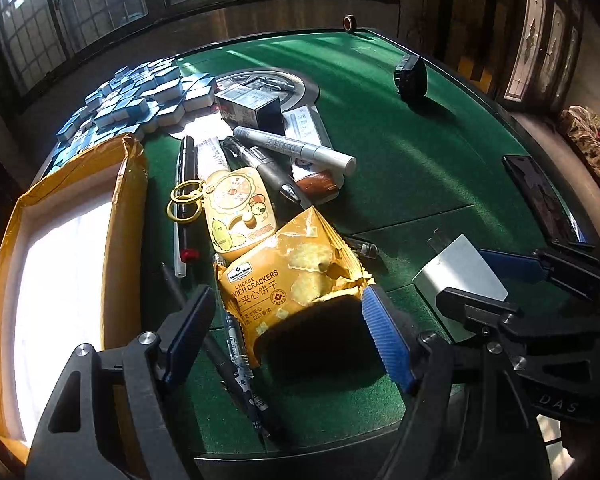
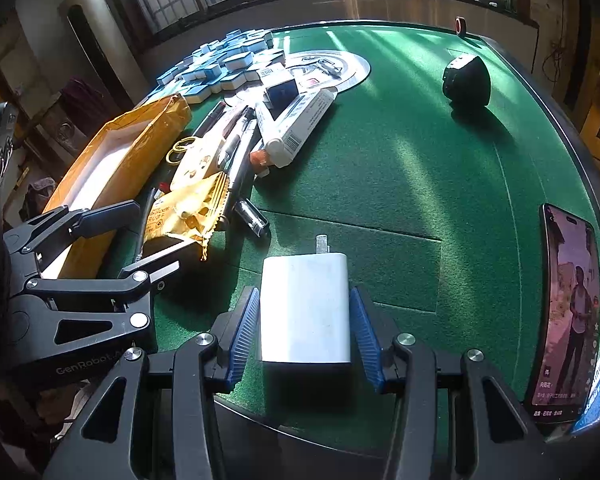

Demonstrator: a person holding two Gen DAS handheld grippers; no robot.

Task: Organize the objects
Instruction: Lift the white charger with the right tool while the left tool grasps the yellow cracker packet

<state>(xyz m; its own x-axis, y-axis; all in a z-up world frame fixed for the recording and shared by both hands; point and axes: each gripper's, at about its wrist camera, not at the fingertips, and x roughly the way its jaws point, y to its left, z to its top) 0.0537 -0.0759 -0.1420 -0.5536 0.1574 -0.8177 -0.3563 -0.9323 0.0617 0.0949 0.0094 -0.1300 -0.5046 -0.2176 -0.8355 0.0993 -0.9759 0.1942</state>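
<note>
Right wrist view: right gripper (image 2: 305, 332) brackets the white charger (image 2: 305, 308), pads apart from it; close squarely. Left gripper (image 1: 288, 336) gapes over the cracker packet (image 1: 290, 276), unclenched

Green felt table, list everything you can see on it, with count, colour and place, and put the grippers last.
Green felt table: one, under everything.
White plug-in charger block: one, near edge, between the right jaws.
Orange cheese cracker packet: one, centre-left, between the left jaws.
Yellow cardboard box with white inside: one, open, left edge.
Blue-and-white tiles: many, heaped far left.
Pens and markers: several, grey and black, piled mid-table.
Yellow cartoon card with rings: one, beside the box.
Black phone: one, screen lit, right edge.
Black round device: one, far right.
Left gripper: black, blue pads, open.
Right gripper: black, blue pads, open.
</note>
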